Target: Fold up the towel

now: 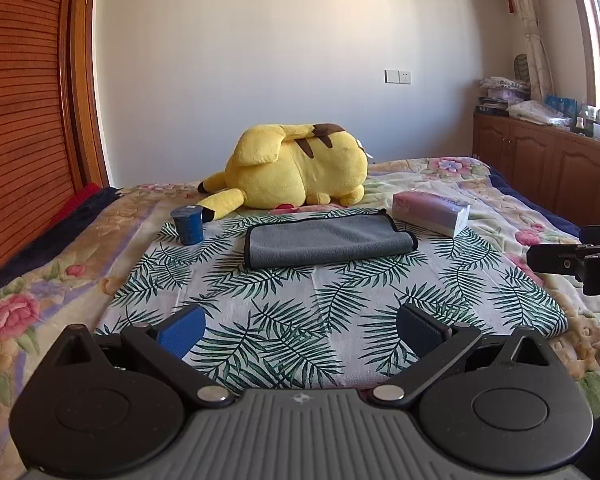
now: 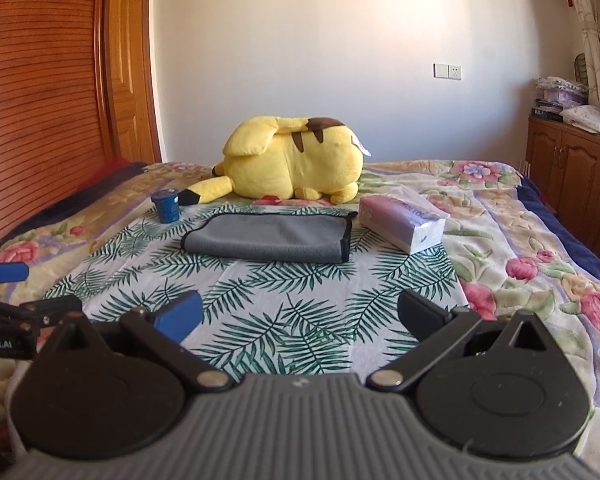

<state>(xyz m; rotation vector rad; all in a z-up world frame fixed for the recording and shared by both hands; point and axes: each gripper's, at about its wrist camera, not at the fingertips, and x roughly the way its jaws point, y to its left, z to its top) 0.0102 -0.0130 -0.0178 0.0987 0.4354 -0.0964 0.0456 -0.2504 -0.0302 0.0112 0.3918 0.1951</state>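
1. The grey towel (image 1: 329, 240) lies folded over on the palm-leaf cloth (image 1: 300, 320) spread across the bed, with its dark-trimmed edges at its left and right ends; neither gripper touches it.
2. The left gripper (image 1: 300, 330) hovers low over the near part of the cloth, well short of the towel, its fingers spread wide with nothing between them.
3. The right gripper (image 2: 300, 318) sits in much the same pose, fingers wide apart and empty (its blue pad (image 2: 179, 316) shows only on one finger here).
4. Behind the towel a yellow plush toy (image 1: 296, 164) lies on its side; a small blue cup (image 1: 187, 224) stands to the towel's left and a tissue pack (image 1: 432, 212) lies to its right, each near but apart from it.
5. The left view alone catches the window light and the cluttered top of the wooden cabinet (image 1: 548, 160), plus the right gripper's dark finger at its right edge.
6. The right view alone shows the left gripper from the side at its left edge, with a blue pad, and more of the flowered blanket (image 2: 520, 248).
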